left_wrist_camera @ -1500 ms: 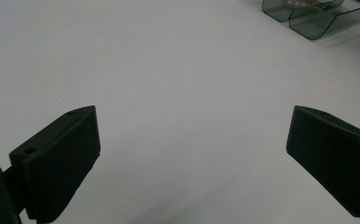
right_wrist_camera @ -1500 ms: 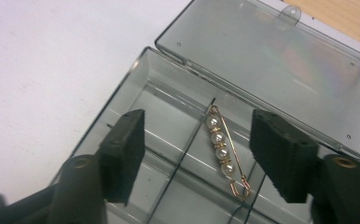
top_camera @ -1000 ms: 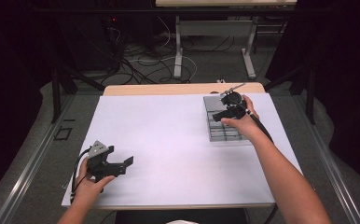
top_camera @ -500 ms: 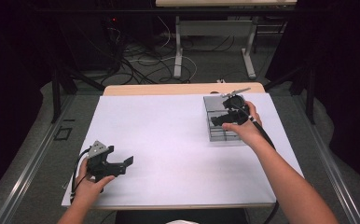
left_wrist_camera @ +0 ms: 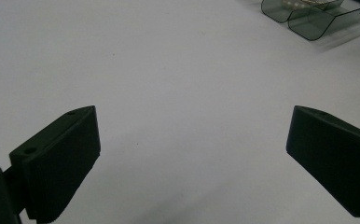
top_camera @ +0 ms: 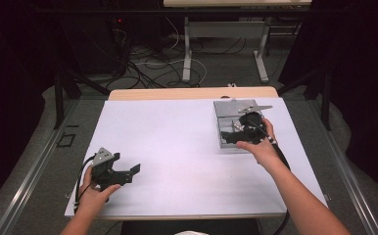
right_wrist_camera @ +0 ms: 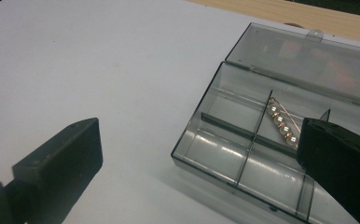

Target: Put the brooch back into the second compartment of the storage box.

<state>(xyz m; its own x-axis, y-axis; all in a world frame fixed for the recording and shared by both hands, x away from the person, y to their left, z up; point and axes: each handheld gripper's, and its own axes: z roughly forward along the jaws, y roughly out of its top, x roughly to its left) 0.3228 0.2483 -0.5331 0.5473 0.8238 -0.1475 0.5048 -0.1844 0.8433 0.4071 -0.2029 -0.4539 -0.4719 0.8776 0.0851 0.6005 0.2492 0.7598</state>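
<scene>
Two grippers are in your hands at a white-topped table (top_camera: 177, 147). Your right gripper (top_camera: 236, 136) hovers over the near left part of a smoky clear plastic compartment box (right_wrist_camera: 225, 154), which sits on the table's far right side with its hinged lid (right_wrist_camera: 308, 56) lying open and flat behind it. The right gripper's jaws have just been opening and now stand wide apart, with nothing pressed between them. In the right gripper view, one jaw hangs over bare table to the box's left, and the other covers the box's right side. A beaded gold pin (right_wrist_camera: 280, 122) lies slanted in one of the box's inner compartments, just beside that jaw. Your left gripper (top_camera: 128, 172) rests at the table's near left corner, well apart from the box, its jaws spread wide over bare white surface.
</scene>
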